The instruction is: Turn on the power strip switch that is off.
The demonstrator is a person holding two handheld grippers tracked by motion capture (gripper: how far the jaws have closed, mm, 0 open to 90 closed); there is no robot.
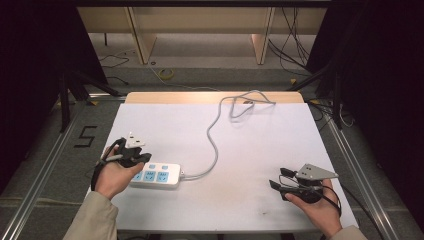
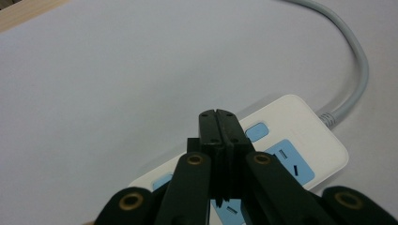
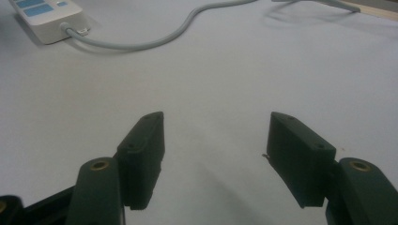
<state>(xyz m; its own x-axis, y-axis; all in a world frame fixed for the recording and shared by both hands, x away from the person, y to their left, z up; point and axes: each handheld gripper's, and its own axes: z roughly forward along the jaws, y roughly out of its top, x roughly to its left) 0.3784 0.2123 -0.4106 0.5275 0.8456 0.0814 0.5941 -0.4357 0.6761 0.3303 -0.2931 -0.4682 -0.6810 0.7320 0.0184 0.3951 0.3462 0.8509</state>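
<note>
White rectangular plastic power strip (image 1: 156,175), blue sockets, grey cord (image 1: 215,142). Left gripper (image 2: 219,123) jaws together above it; right gripper (image 3: 216,140) jaws apart.

Worktop (image 1: 260,200): white surface, pale wooden far edge. Floor (image 1: 210,75): grey, loose cables (image 1: 292,40) trailing at right, a yellow coil (image 1: 166,74) centre. Pale wooden furniture legs (image 1: 142,37) beyond. Metal rails (image 1: 50,155) flanking either side; a black "5" (image 1: 86,136) marked at left. Dark surrounds; light falls from above.

Left gripper (image 1: 134,159) over power strip (image 1: 156,175); right gripper (image 1: 280,181) well apart.
</note>
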